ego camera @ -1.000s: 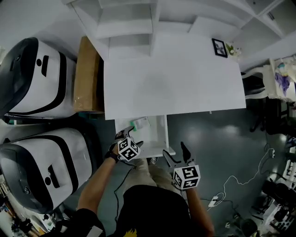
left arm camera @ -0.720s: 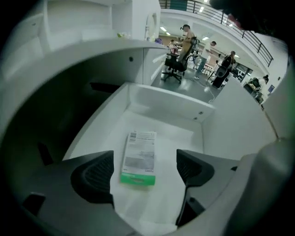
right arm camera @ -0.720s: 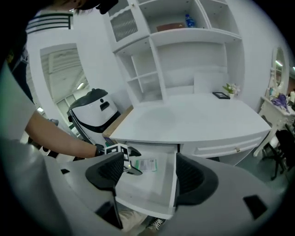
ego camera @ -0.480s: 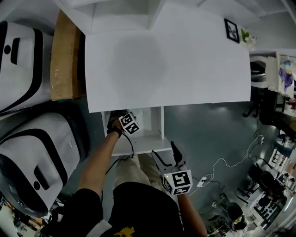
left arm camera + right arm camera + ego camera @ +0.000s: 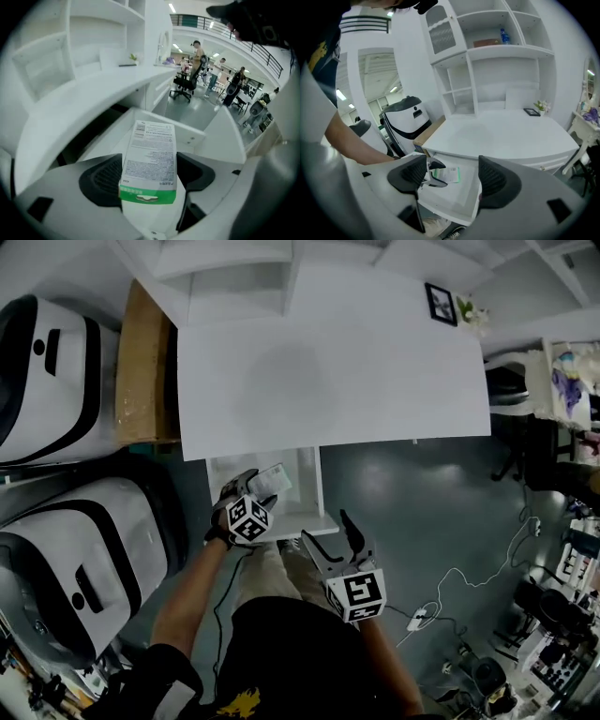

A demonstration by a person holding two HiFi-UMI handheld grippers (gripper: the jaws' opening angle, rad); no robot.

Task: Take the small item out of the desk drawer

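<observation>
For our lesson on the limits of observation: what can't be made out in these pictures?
1. Print on the small box: too small and blurred, left gripper view.
2. Rear of the drawer: hidden under the desk top, head view.
3. Image in the framed picture: too small, head view.

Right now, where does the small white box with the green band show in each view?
Head view: small box left of centre, over the open drawer.
Left gripper view: low centre, drawer behind it.
Right gripper view: low, left of centre, over the drawer.
Shared landmark: the open drawer.
</observation>
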